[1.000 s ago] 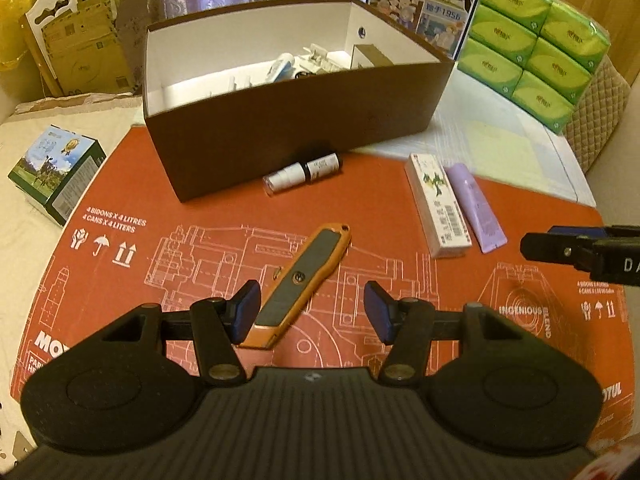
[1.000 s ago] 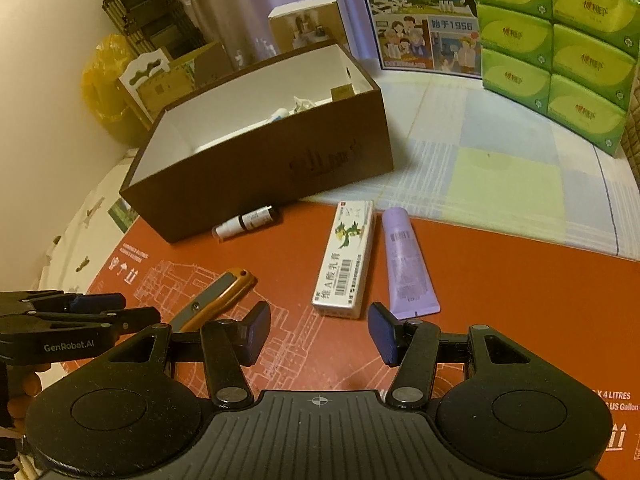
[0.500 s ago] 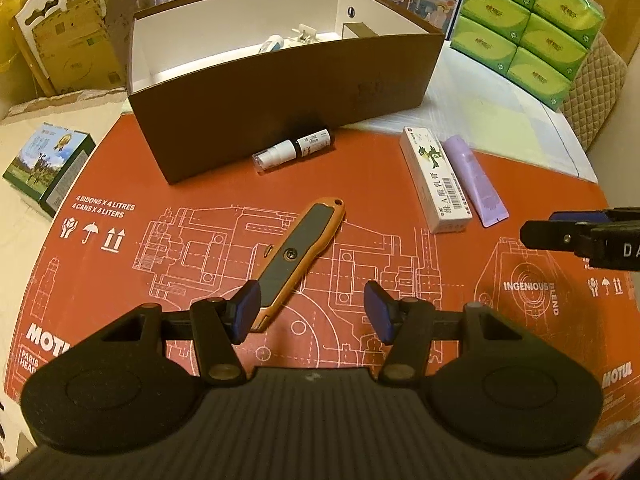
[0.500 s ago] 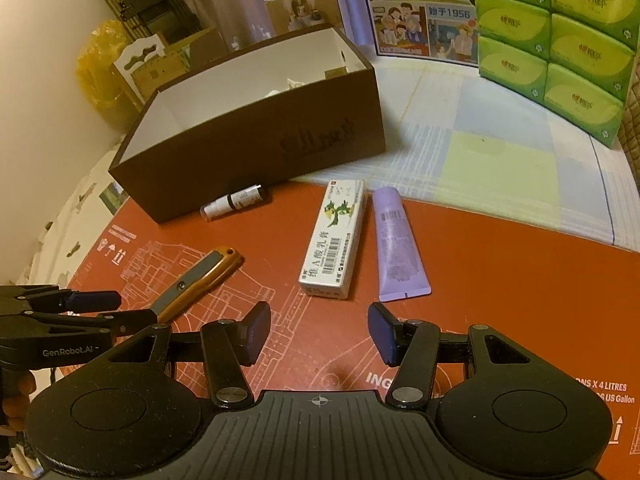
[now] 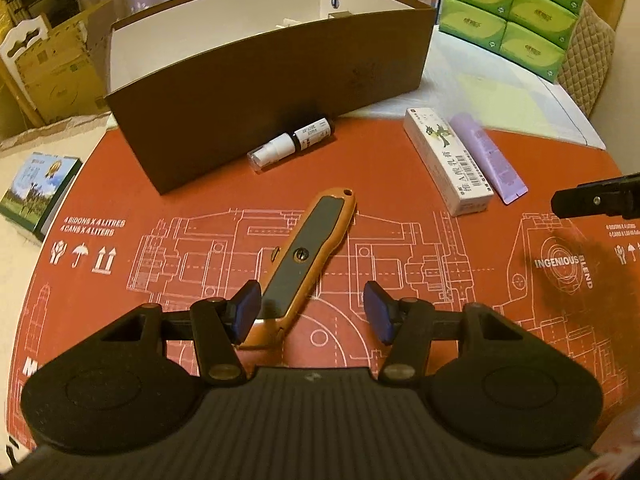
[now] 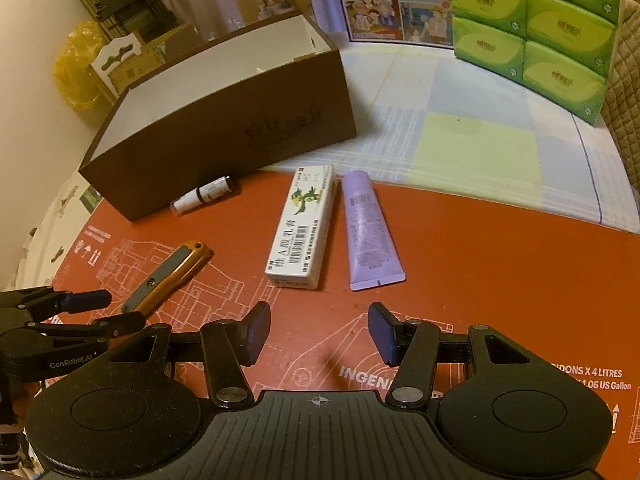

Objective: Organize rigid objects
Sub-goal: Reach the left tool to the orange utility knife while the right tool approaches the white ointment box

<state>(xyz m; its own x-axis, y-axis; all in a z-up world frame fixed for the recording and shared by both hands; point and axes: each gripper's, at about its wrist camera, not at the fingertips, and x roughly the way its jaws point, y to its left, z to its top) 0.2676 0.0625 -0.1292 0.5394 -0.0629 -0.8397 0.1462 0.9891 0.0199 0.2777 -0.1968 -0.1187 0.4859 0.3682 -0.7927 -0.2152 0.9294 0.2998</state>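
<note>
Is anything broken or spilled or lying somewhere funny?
Nothing looks broken or spilled. Four things lie loose on the red mat instead of in the brown box: an orange utility knife, a small spray bottle on its side, a white carton and a purple tube.

Red mat [image 5: 400, 240]: "INGENIOUS BLEND"; left gripper [image 6: 60, 316]: "GenRobot.AI".

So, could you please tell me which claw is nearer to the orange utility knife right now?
Left. The left claw is open with the utility knife's near end between its fingers, not gripped. The right claw is open over bare mat, nearer the white carton, with the knife off to its left.
</note>
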